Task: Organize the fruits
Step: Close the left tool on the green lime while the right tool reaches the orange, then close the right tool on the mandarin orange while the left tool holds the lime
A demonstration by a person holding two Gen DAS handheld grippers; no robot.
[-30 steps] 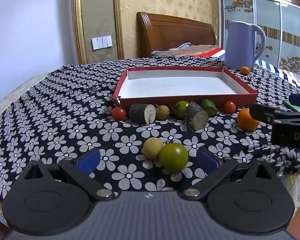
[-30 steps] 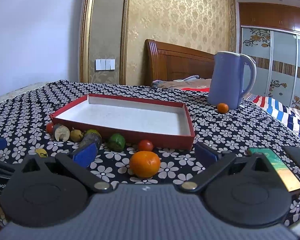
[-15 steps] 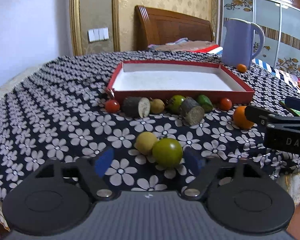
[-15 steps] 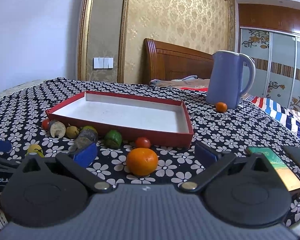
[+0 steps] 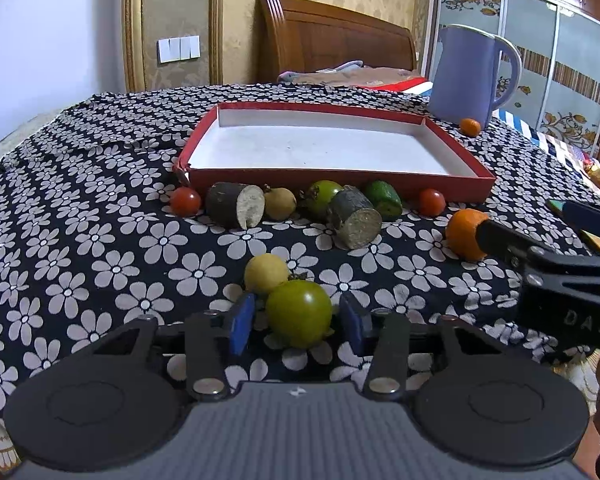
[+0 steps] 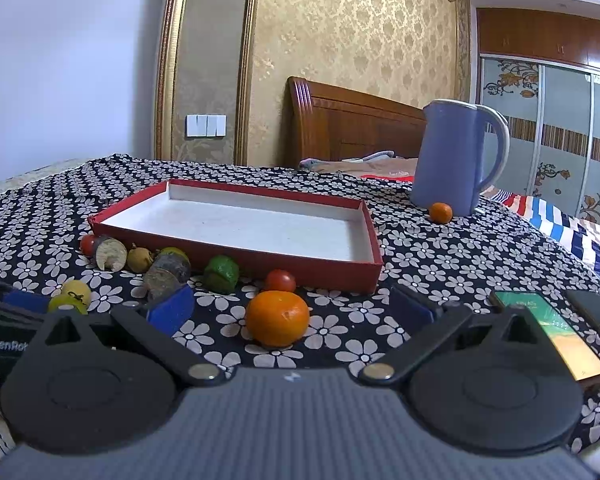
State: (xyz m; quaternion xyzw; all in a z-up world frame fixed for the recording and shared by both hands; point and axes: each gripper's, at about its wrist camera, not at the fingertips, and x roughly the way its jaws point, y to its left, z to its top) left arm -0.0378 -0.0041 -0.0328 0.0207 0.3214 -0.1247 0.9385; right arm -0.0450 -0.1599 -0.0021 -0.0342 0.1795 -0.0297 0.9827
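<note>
Black hand-held gripper [image 5: 298, 322], blue pads [image 5: 242, 322], silver screws

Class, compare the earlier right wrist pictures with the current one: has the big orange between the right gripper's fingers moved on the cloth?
No. The big orange sits just in front of the red tomato beside the red tray, as before.

Fruit, box and oddments on the flowered cloth, counted

There are two red tomatoes [image 5: 185, 201] [image 5: 431, 201], two cut dark stubs with pale ends [image 5: 236, 204] [image 5: 355, 217], two oranges, one near [image 6: 277, 318] and one small by the jug [image 6: 440, 213], and three green fruits: a round one in front [image 5: 299, 313], one behind the stubs [image 5: 322, 198], one darker and knobbly [image 5: 383, 198]. One yellow fruit [image 5: 266, 273], one brownish fruit [image 5: 279, 203], one red box [image 5: 440, 189], one blue jug [image 5: 466, 76], two phones [image 6: 549, 332] [image 6: 596, 314].
</note>
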